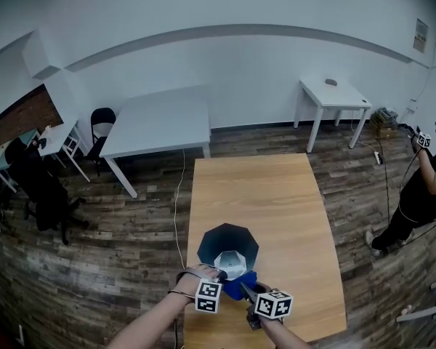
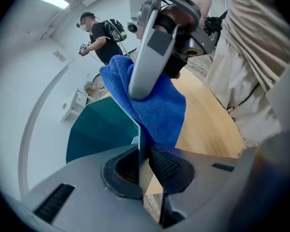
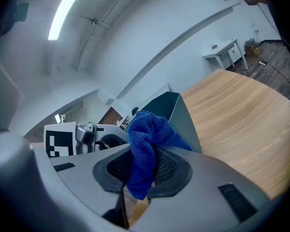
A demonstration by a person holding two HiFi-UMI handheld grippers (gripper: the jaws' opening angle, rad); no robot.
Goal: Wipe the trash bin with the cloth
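Here the left gripper [image 2: 144,164], pitched steeply down, pinches the trash bin [image 2: 99,129] by its wall; the right gripper [image 3: 147,170], tilted slightly down, clamps the blue cloth [image 3: 144,137] just beside it.

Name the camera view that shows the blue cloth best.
Left gripper view: the blue cloth spreads wide mid-frame, hanging from the right gripper at the trash bin's wall. The right gripper view shows only a bunch pinched between its jaws; the head view, a small blue patch.
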